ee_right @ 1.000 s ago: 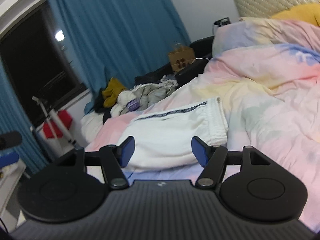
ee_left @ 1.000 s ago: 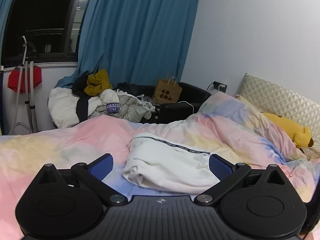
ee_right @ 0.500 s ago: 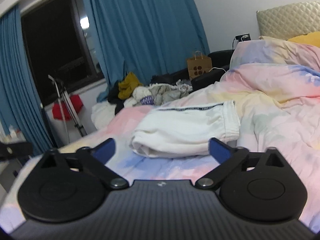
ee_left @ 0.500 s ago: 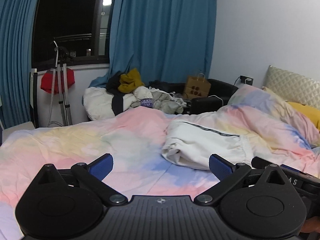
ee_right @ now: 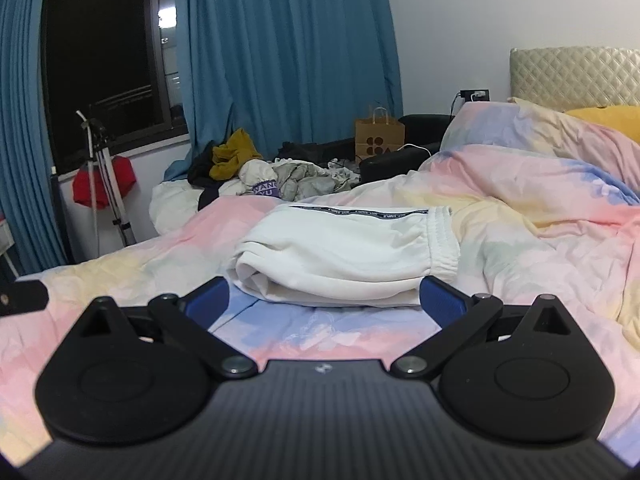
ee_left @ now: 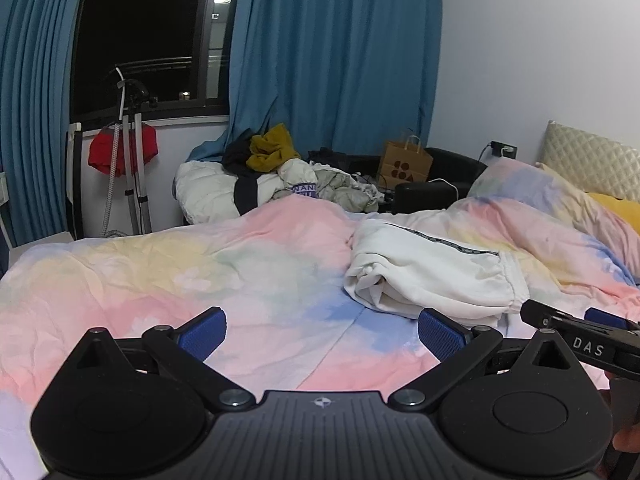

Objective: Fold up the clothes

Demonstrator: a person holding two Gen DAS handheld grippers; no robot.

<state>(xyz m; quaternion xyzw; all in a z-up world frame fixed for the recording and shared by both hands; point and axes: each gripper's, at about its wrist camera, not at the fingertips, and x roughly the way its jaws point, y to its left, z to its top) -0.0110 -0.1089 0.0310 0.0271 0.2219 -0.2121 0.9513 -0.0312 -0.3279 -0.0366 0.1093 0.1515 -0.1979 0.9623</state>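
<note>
Behind the folded white trousers (ee_right: 344,252), clothes pile (ee_right: 276,176); both claws spread, empty.

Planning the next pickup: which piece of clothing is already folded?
The white trousers on the bedcover, lying flat and doubled over; the clothes pile by the curtain is crumpled.

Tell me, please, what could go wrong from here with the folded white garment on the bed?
1. The white garment lies on a soft, rumpled duvet; its loose rolled end may well slump open if the bedding is pressed.
2. Both tools are open and near each other: the right tool juts in beside the left tool, so they might collide.
3. The next piece probably comes from the clothes pile, and reaching across could drag the finished fold.
</note>
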